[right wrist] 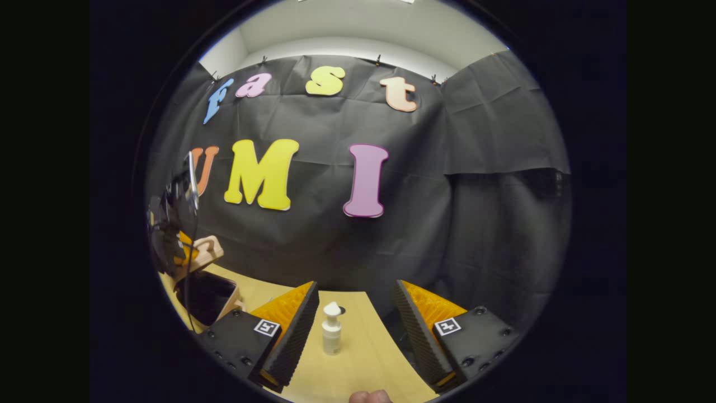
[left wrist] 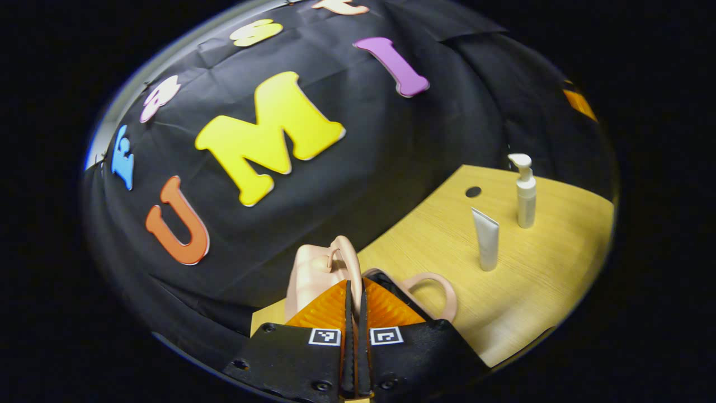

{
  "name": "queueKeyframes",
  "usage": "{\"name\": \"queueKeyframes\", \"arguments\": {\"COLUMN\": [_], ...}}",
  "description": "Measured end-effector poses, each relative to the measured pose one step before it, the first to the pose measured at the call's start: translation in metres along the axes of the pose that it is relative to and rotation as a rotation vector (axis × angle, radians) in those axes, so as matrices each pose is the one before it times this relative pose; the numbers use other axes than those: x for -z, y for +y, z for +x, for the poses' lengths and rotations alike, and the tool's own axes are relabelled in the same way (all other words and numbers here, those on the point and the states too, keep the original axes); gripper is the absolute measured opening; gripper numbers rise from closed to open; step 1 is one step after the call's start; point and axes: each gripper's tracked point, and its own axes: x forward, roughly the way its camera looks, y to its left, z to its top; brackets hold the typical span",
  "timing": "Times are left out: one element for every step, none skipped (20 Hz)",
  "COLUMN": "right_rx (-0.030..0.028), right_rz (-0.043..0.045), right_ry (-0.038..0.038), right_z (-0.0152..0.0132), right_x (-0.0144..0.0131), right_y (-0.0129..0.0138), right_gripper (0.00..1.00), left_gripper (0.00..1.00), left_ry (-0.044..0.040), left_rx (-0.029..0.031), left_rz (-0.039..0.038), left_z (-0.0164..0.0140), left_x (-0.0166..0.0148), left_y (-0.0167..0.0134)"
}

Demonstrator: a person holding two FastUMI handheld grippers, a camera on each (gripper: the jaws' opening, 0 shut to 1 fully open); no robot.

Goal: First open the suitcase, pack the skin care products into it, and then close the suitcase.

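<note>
Suitcase (left wrist: pixel 313 274) sits at the bottom middle of the left gripper view, lid up, with the left gripper (left wrist: pixel 355 313) pressed together on the lid's thin edge. Pump bottle (right wrist: pixel 331 330) stands upright on the table (right wrist: pixel 363 358), low in the right gripper view, straight ahead between the spread fingers of the right gripper (right wrist: pixel 355 330) (the nearer one). Tube (left wrist: pixel 486 239) stands beside the bottle.

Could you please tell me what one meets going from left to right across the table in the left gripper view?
Suitcase → tube → pump bottle.
</note>
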Motion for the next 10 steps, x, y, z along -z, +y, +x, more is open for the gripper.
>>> {"name": "queueKeyframes", "arguments": {"right_rx": [-0.01639, -0.01483, -0.0141, -0.01504, -0.01527, -0.01461, -0.01253, -0.01099, -0.01123, -0.01324], "right_rz": [-0.00292, -0.00488, -0.00586, -0.0045, -0.0018, -0.00208, -0.0041, -0.0064, -0.00892, -0.0057], "right_ry": [-0.00942, -0.01141, -0.00783, -0.00436, -0.00142, 0.00063, 0.00015, 0.00021, -0.00291, -0.00446], "right_z": [-0.00085, -0.0011, -0.00054, 0.00039, 0.00029, 0.00069, -0.00046, -0.00044, -0.00114, -0.00023], "right_x": [-0.00679, -0.00693, -0.00605, -0.00431, -0.0046, -0.00354, -0.00412, -0.00301, -0.00436, -0.00365], "right_y": [0.00998, 0.00896, 0.00976, 0.01001, 0.01031, 0.01, 0.01041, 0.00881, 0.01015, 0.01133], "right_gripper": [0.81, 0.81, 0.82, 0.82, 0.82, 0.82, 0.81, 0.81, 0.81, 0.81], "left_gripper": [0.05, 0.04, 0.03, 0.03, 0.03, 0.03, 0.03, 0.03, 0.03, 0.03], "left_ry": [-0.01665, -0.01904, -0.01823, -0.00506, -0.00464, 0.00114, -0.00229, -0.00063, 0.00605, 0.00977], "left_rx": [-0.04136, -0.04, -0.03562, -0.03093, -0.0348, -0.02946, -0.03257, -0.02559, -0.02791, -0.02805], "left_rz": [-0.05351, -0.05839, -0.05683, -0.04512, -0.03961, -0.02924, -0.02584, -0.01754, -0.01937, -0.01833], "left_z": [-0.00778, -0.00515, -0.00447, -0.00243, -0.00079, -0.00443, 0.00088, 0.00292, 0.01037, 0.00808], "left_x": [0.00169, -0.00013, 0.00106, 0.00293, 0.00419, 0.00569, 0.00418, 0.00818, 0.01556, 0.01401], "left_y": [0.02654, 0.02469, 0.02583, 0.0236, 0.02403, 0.02352, 0.02946, 0.02183, 0.0232, 0.021]}}
